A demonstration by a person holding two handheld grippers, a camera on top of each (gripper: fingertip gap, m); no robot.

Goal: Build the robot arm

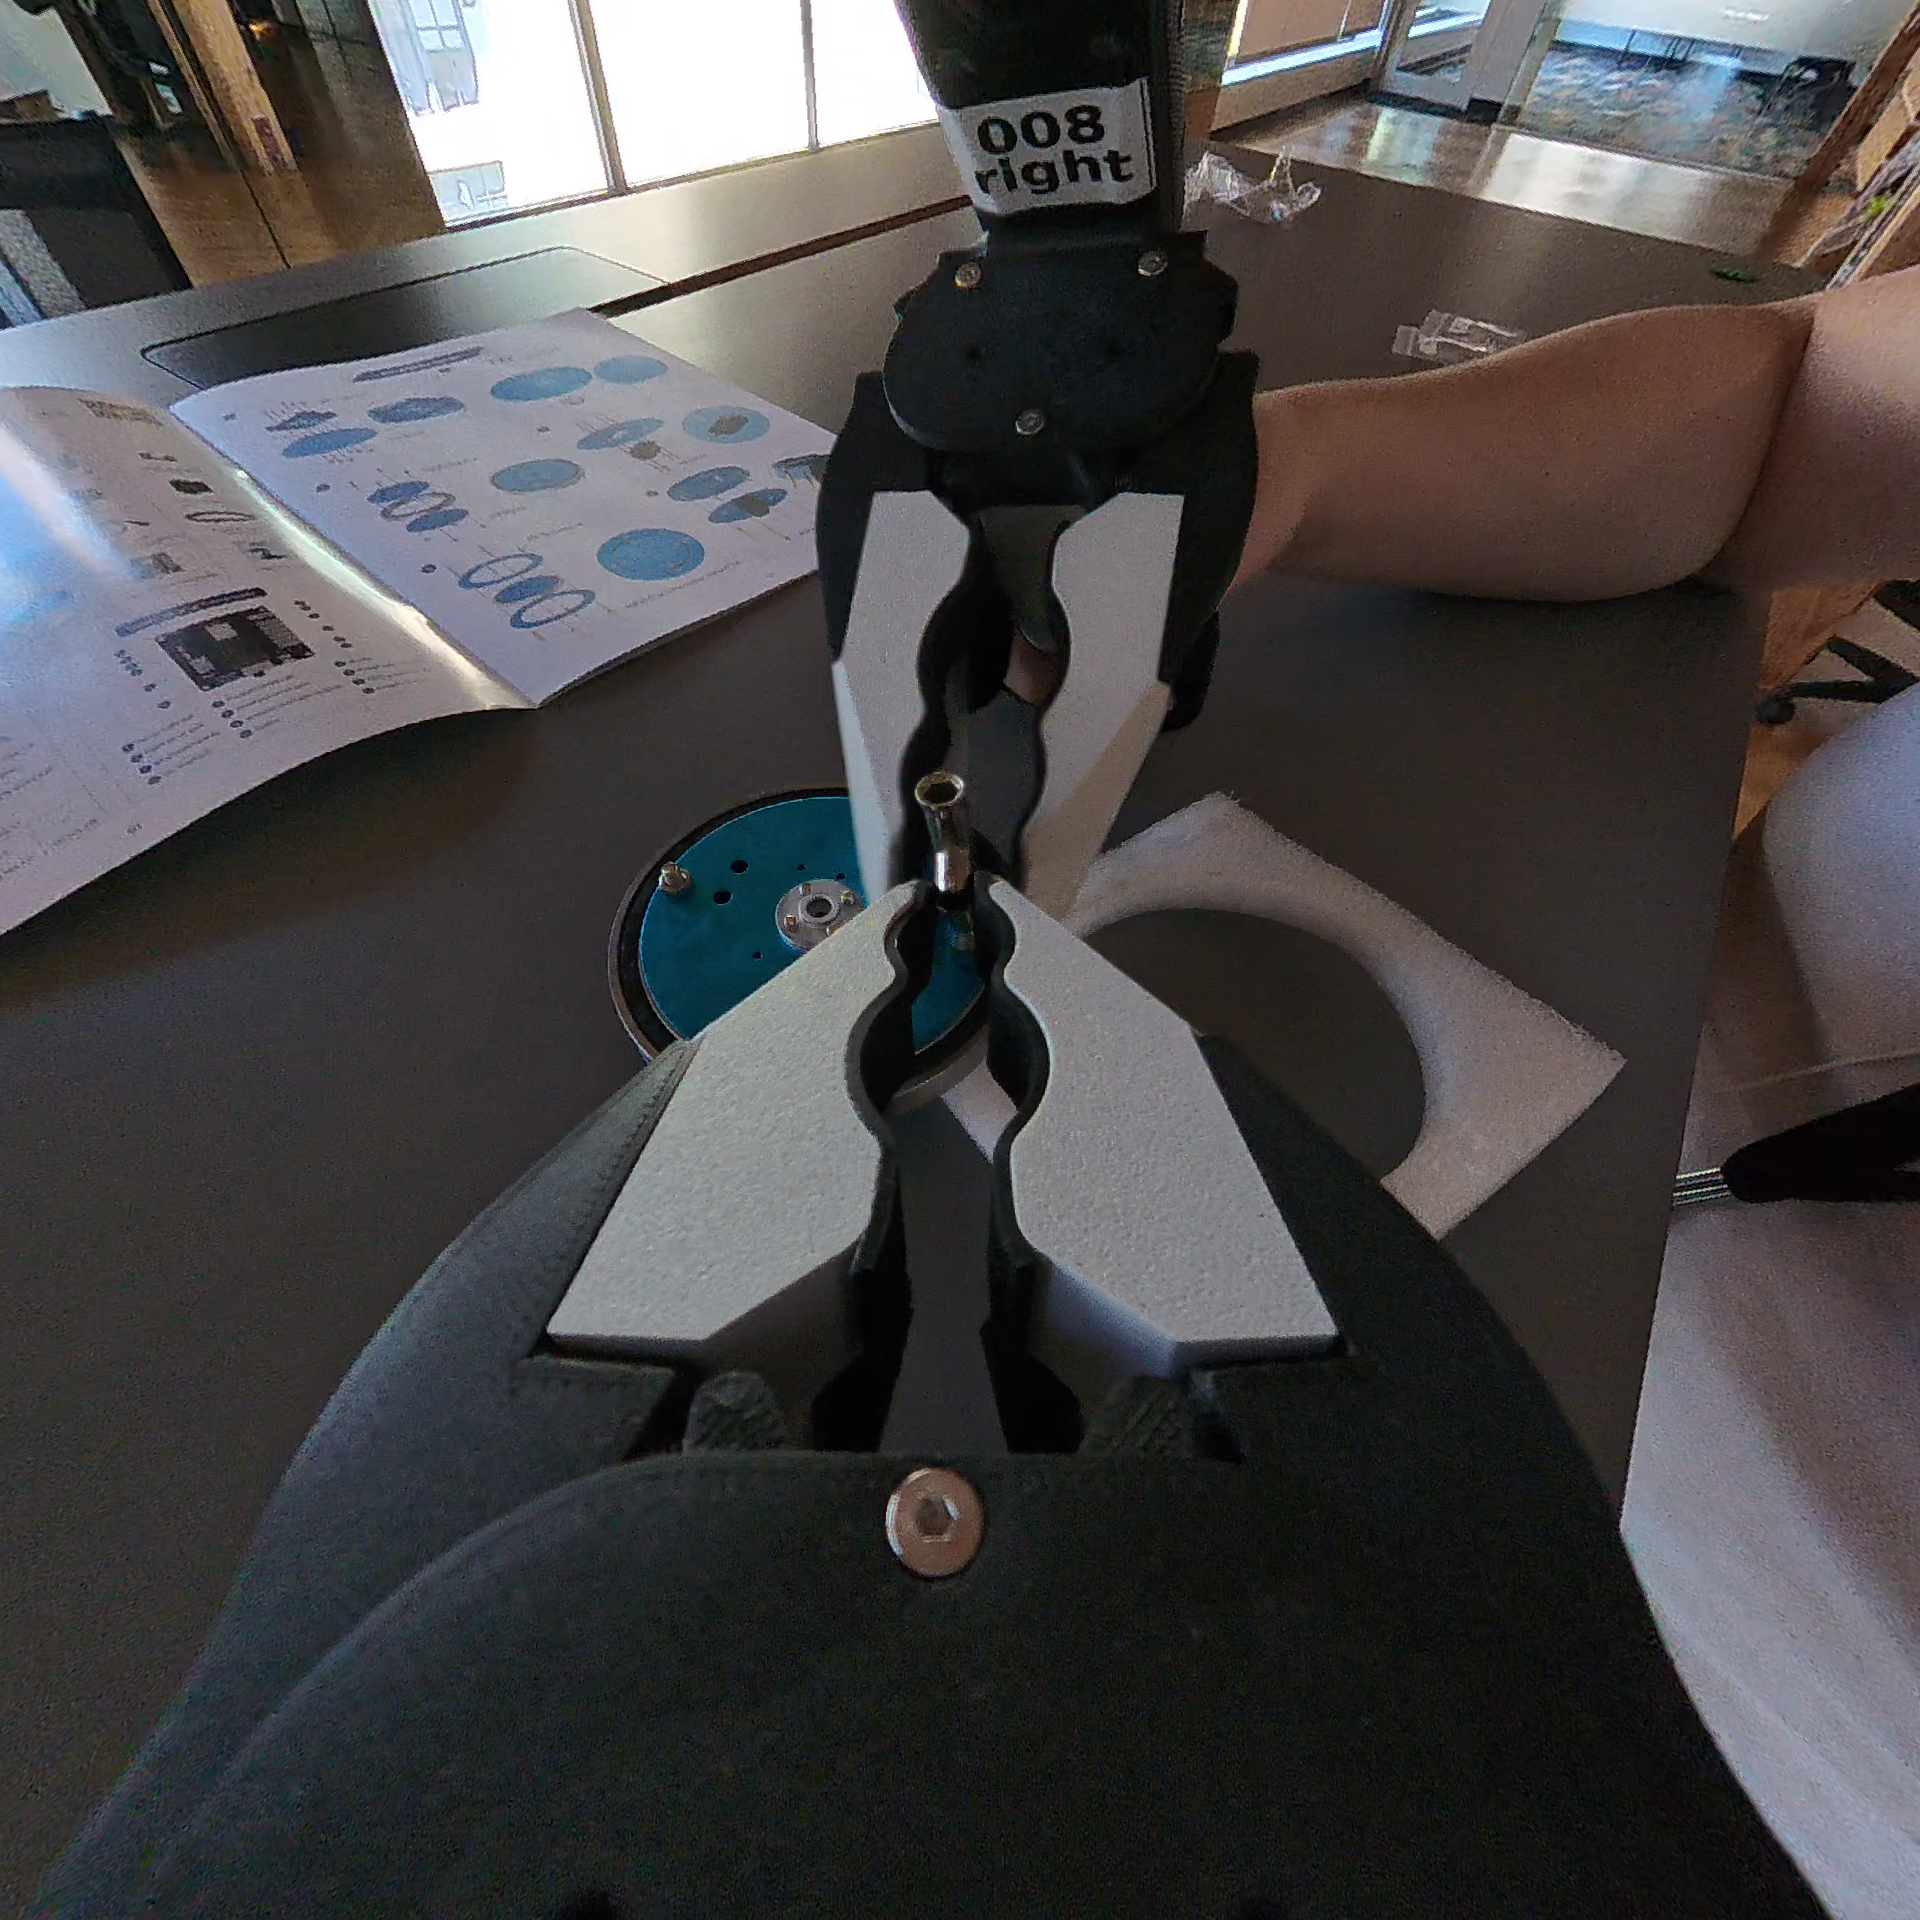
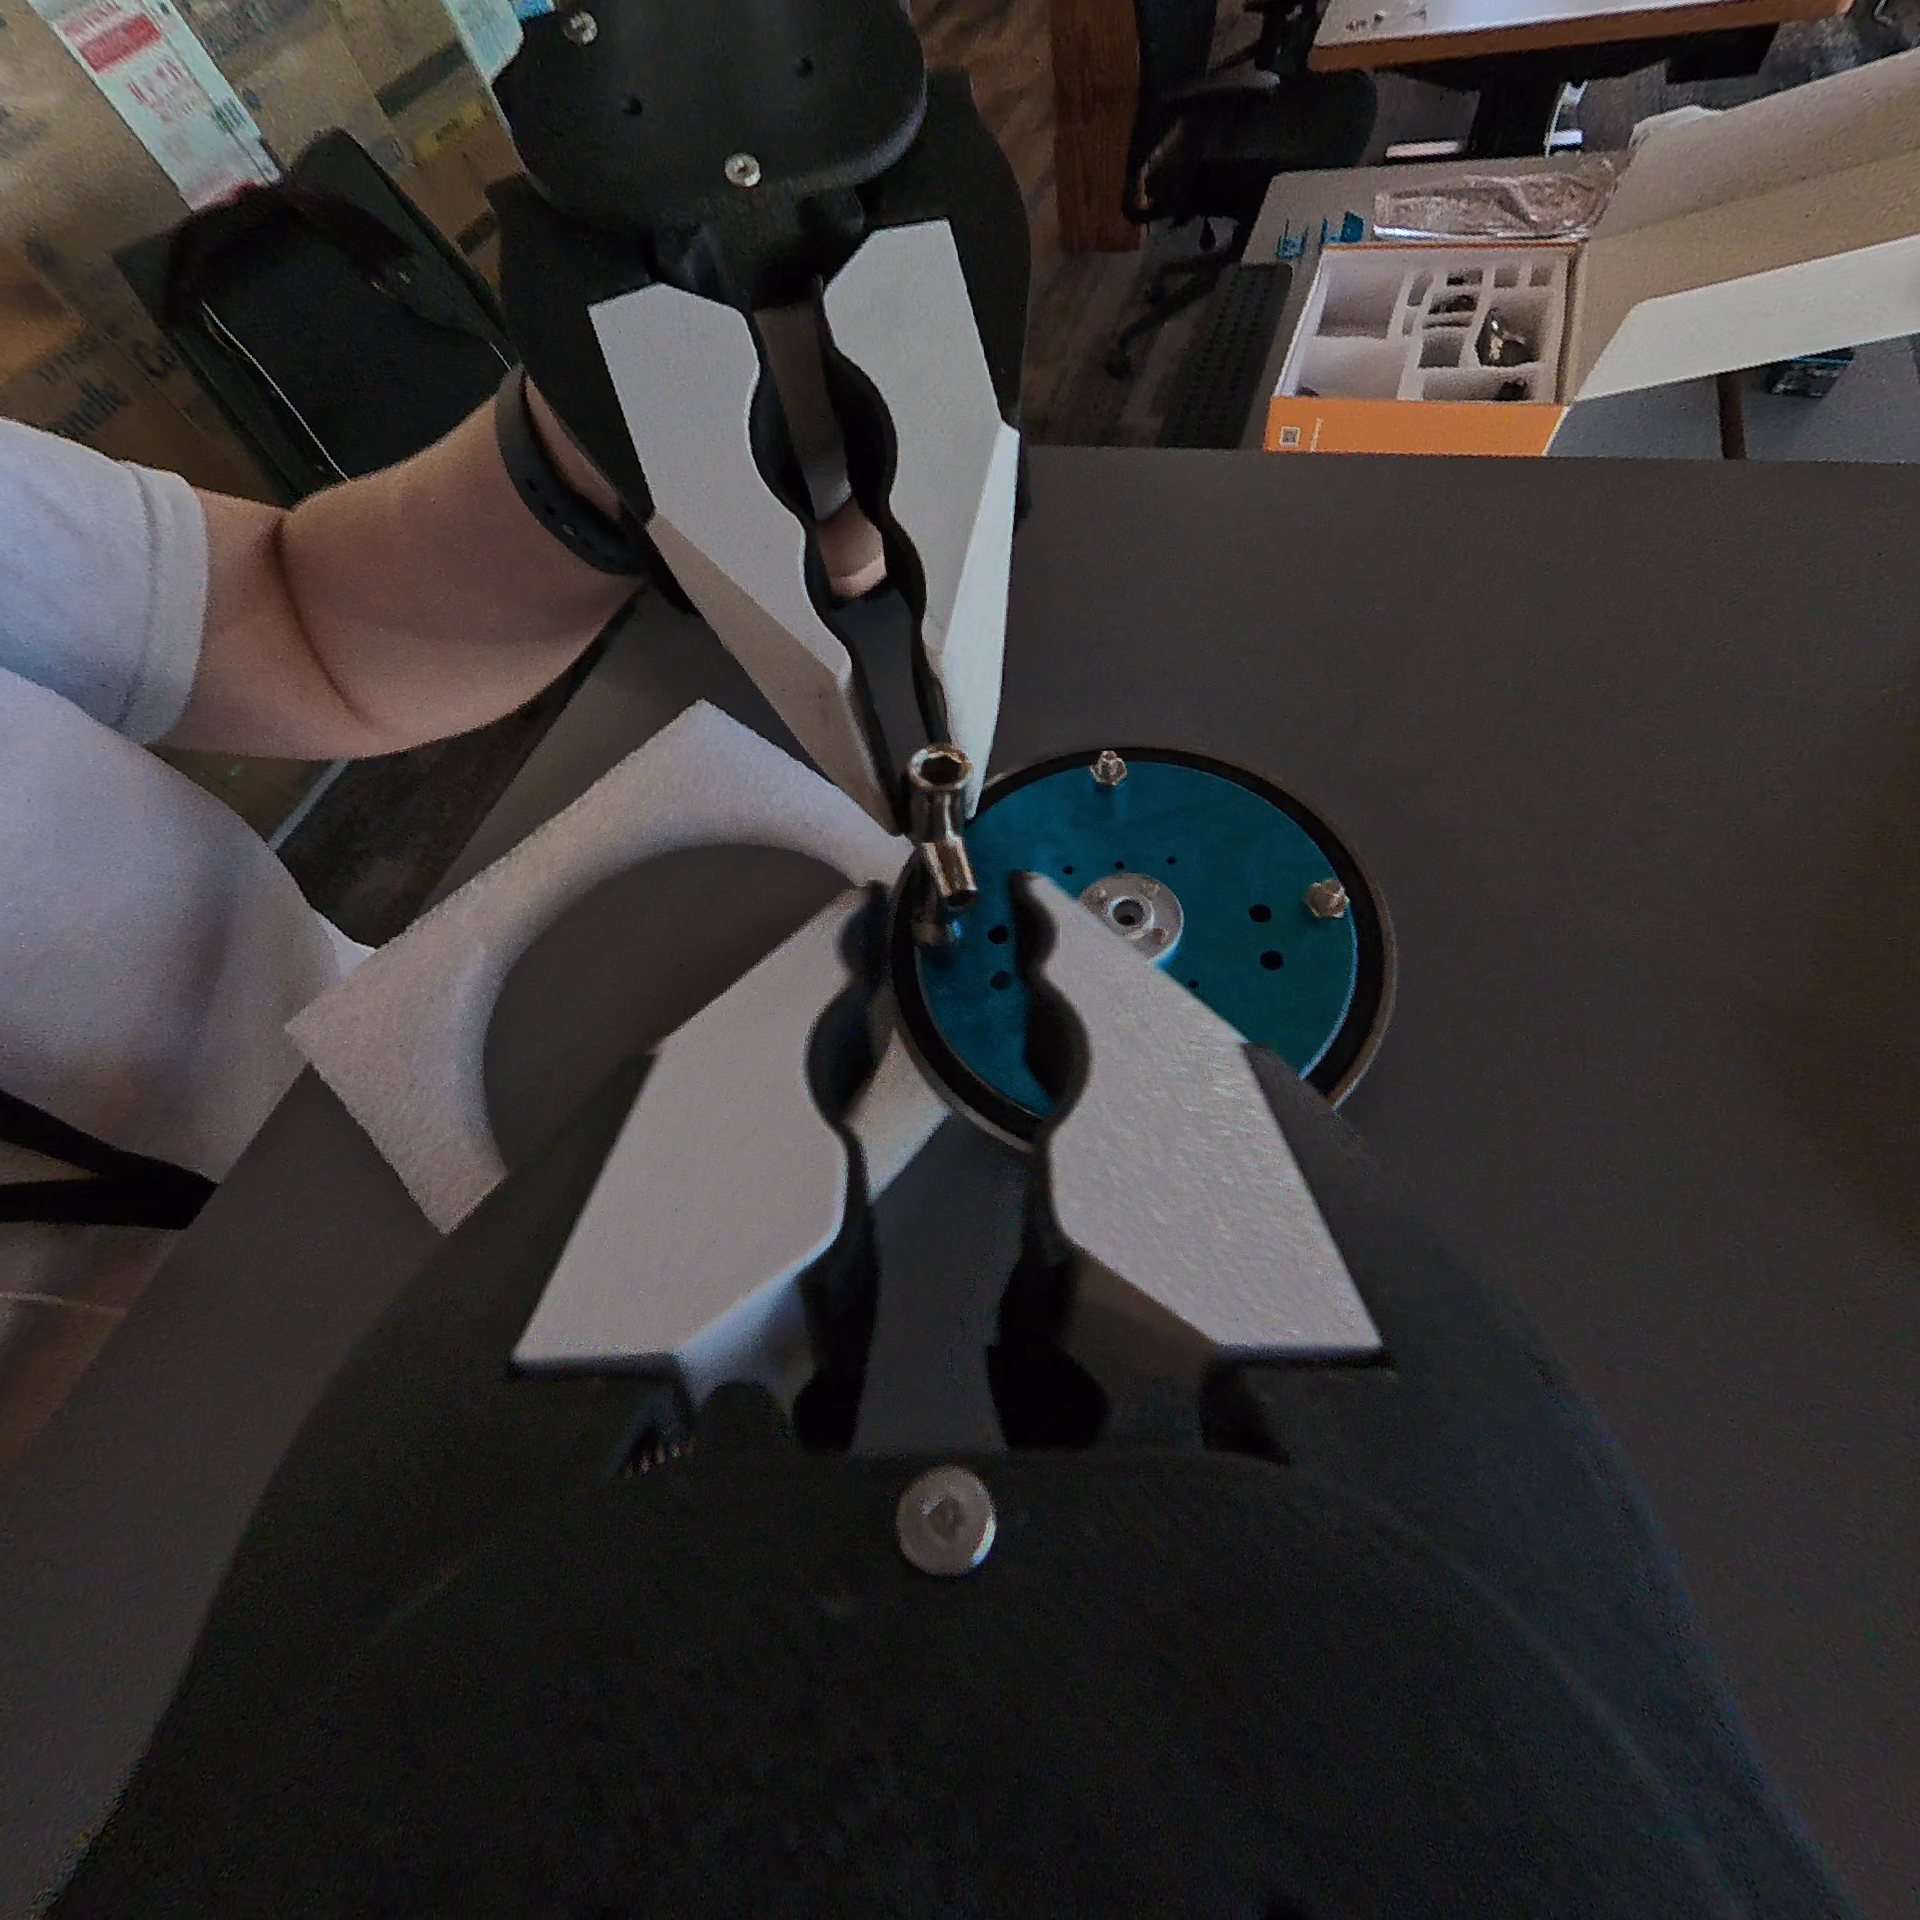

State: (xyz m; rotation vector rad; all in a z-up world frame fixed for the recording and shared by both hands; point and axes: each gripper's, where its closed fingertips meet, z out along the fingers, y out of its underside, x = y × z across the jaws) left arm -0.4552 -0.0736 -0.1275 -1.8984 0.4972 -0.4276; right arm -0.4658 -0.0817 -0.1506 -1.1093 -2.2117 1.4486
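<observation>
My left gripper point(image 1: 951, 909) pinches the lower end of a small silver socket wrench point(image 1: 940, 836), its fingers drawn close together. My right gripper point(image 2: 935, 904) stands at 12 o'clock from it, fingers narrow, tips touching the same wrench; whether it clamps, I cannot tell. Under both lies a blue round plate point(image 2: 1226, 914) on the dark table point(image 2: 1610, 727), white foam point(image 1: 1455, 997) at 3 o'clock, an open manual point(image 1: 364, 540) at 10 o'clock.

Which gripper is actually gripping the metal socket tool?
The left gripper: its fingers pinch the metal socket tool; the right gripper's fingers stand open around it.
</observation>
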